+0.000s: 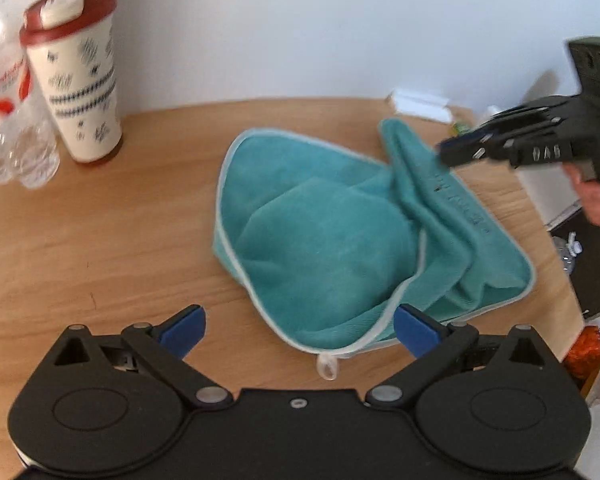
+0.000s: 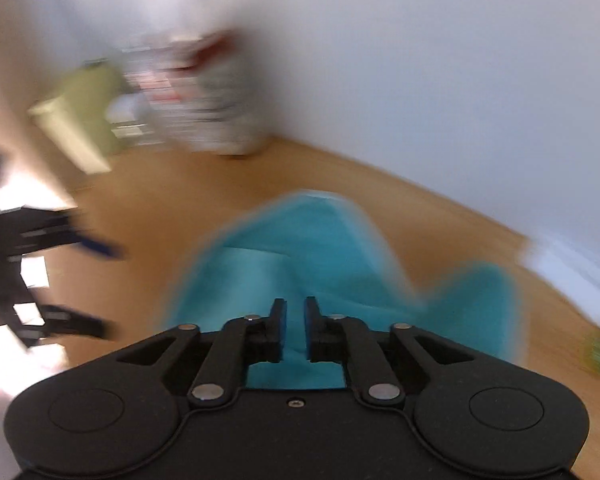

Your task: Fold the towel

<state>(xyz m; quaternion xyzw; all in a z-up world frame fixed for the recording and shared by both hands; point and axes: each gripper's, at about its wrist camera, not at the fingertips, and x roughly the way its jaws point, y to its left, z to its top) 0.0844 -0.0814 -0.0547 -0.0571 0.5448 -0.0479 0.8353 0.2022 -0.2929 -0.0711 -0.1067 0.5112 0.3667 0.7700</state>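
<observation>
Towel (image 1: 332,240) lies rumpled on worktop (image 1: 100,248), right of patterned cup (image 1: 80,80). Our right gripper (image 1: 456,150) pinches its far corner, jaws narrow, lifting to fold. Our left gripper (image 1: 300,332) hovers by near hem, jaws wide, ready.

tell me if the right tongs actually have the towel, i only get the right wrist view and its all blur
Observer: Yes. The left wrist view shows the right tongs closed on a raised ridge of the teal towel, holding that fold up off the wooden table.
Operator: ok and the left tongs
Observer: The left tongs are wide open and hold nothing. They sit at the towel's near edge.
Operator: anything close by on that side
Observer: A red-lidded cup stands upright at the far left of the table, well apart from the towel.
</observation>
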